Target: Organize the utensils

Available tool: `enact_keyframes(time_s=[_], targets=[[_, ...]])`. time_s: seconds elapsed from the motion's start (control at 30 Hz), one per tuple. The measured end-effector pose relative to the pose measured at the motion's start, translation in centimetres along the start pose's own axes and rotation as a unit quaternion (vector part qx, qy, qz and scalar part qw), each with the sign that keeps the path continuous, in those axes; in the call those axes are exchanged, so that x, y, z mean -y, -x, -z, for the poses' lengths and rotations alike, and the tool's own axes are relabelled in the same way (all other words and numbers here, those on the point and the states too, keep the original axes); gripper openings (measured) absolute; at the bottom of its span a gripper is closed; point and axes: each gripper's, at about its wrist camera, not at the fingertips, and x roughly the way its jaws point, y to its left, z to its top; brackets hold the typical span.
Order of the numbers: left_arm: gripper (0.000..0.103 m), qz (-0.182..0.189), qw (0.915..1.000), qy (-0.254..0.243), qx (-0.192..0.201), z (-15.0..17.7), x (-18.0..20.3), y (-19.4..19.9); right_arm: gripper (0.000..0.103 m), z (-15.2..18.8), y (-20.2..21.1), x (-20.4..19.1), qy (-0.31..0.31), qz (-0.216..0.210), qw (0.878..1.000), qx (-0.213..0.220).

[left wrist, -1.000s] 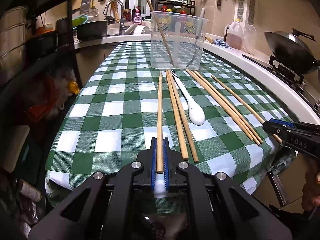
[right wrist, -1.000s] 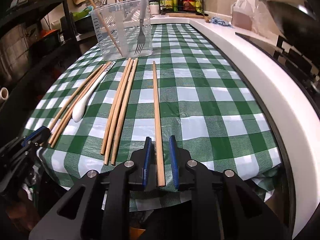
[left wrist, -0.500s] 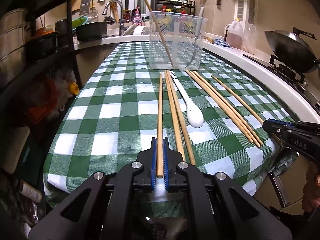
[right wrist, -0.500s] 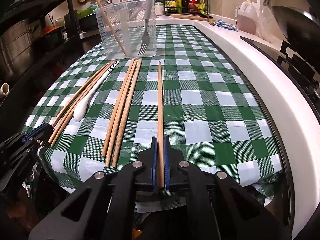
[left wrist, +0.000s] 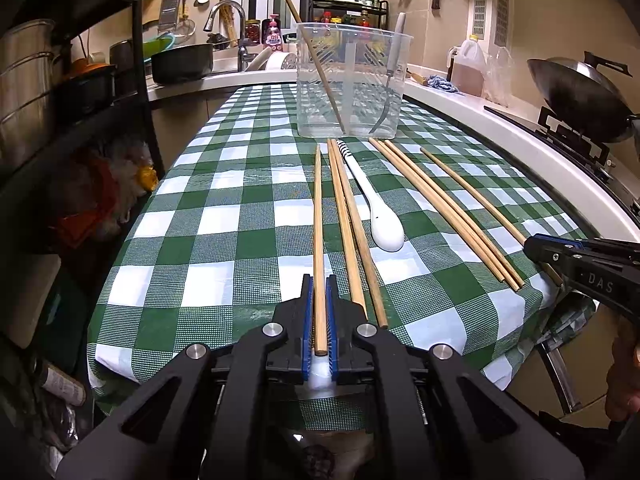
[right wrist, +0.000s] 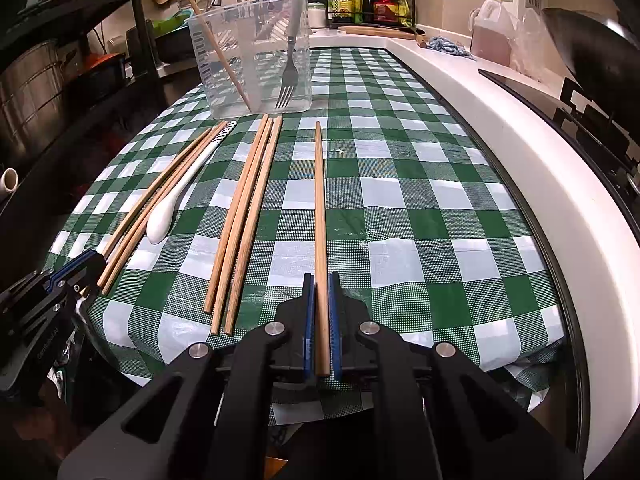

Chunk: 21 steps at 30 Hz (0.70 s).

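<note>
Left view: my left gripper is clamped on the leftmost chopstick, as it was a second ago; the stick lies along the cloth, pointing at the tub.
Right view: my right gripper, jaws apart a second ago, has now pinched the far-right chopstick.
Meaning: I judge both sticks held and ready to carry to the tub; the spoon and the other sticks wait.

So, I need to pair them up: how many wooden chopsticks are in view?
8. One chopstick leans in the clear tub; the left gripper and right gripper each clamp one; two lie just left of the white spoon; three lie between spoon and right gripper.
</note>
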Motion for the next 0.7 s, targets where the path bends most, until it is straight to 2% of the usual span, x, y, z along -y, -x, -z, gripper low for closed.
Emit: enact_keyframes(time_s=[0.7], targets=[[0.006, -0.002, 1.0000, -0.003, 0.001, -0.05, 0.13, -0.02, 0.007, 0.07, -0.01, -0.23, 0.006, 0.003, 1.000, 0.001]])
